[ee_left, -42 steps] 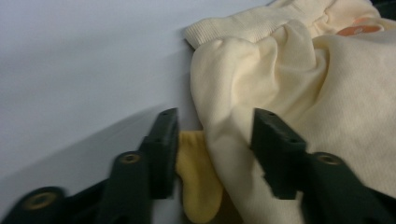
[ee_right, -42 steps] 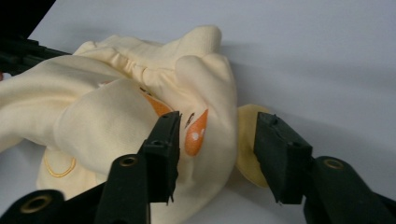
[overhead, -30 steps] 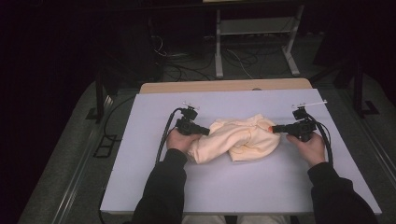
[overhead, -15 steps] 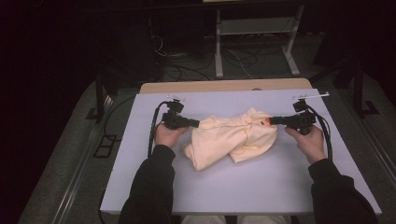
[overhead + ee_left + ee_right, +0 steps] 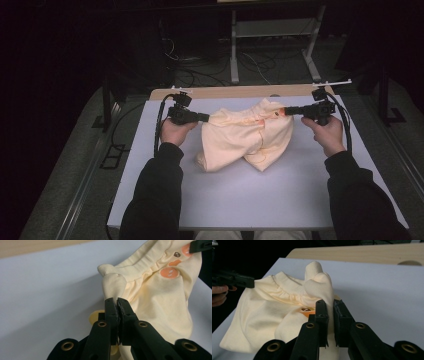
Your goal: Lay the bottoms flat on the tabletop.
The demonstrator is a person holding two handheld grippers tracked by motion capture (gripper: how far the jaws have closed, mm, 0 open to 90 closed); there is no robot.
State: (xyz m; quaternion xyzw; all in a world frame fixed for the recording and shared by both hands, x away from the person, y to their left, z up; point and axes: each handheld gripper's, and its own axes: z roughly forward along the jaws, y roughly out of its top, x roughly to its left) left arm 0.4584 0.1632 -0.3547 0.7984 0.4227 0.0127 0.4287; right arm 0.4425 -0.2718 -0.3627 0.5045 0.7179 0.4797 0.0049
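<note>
Both tongs [image 5: 206,118] [image 5: 286,111] pinch the garment [image 5: 245,137] (apparently lifted).

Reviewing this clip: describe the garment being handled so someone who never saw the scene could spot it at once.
On the pale lavender table, between the person's two hands, a cream-yellow garment hangs crumpled. The left gripper and right gripper each pinch an end of its ribbed waistband. It is the one cloth item there, marked by small orange printed spots.

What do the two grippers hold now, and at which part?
Both hold the pale yellow garment: the left gripper and the right gripper each pinch a bunched fold by its ribbed waistband.
</note>
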